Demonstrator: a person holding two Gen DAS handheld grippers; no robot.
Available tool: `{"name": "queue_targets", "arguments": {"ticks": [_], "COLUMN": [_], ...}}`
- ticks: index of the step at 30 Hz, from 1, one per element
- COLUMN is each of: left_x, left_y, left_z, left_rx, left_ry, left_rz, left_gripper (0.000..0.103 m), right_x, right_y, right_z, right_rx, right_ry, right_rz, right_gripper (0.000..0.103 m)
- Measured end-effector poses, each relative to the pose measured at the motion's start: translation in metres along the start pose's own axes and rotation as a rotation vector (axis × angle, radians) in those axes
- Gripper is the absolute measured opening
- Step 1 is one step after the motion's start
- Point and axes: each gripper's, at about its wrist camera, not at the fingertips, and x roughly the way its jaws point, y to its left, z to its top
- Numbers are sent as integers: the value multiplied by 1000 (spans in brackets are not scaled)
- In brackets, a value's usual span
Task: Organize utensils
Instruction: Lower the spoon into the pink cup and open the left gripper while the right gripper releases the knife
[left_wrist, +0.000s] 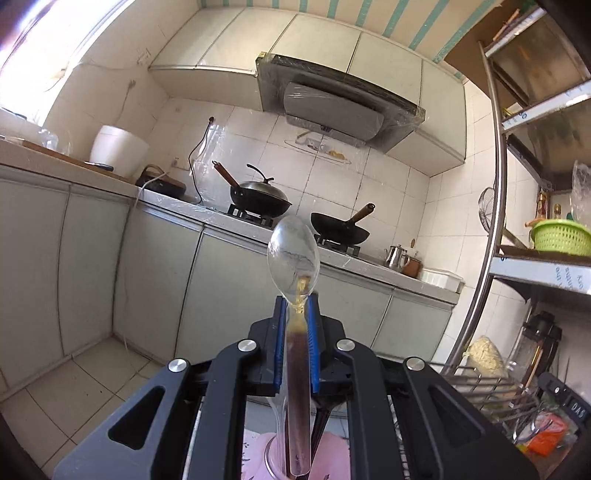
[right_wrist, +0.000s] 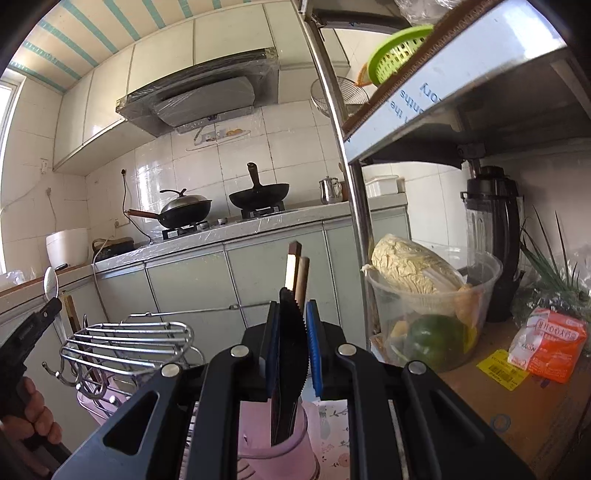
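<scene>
Left hand-held gripper (left_wrist: 297, 306) clenches the clear plastic spoon (left_wrist: 293, 254) upright, bowl up, over the pink holder (right_wrist: 275, 443); right hand-held gripper (right_wrist: 291, 328) grips the black serrated knife (right_wrist: 290, 369), handle-down for slotting in.

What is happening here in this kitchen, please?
A person is sorting utensils with a hand-held claw in each hand. The left claw is shut on a clear plastic spoon, held upright with its bowl pointing up. The right claw is shut on a black serrated knife, whose lower end stands in a pink utensil cup. A wire rack sits to the left of the cup, and neither utensil has been released yet.
</scene>
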Motion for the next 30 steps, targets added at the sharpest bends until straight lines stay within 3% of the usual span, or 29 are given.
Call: {"name": "queue_targets", "arguments": {"ticks": [12,18,30], "left_x": [-23,-18,-21], "left_y": [0,-1,9], "left_z": [-10,-1,-10], "left_rx": [74,93,70], "left_ry": [7,-40,63], "left_rz": [-29,-38,-23], "left_gripper": [10,10,10], "right_x": [6,6,11], "right_y": [-5,-1,-3], "right_z": [-13,-14,-18], "right_rx": [37,26,48], "right_ry": [89,94,146], "right_rz": [31,26,55], "right_gripper": [14,14,13]}}
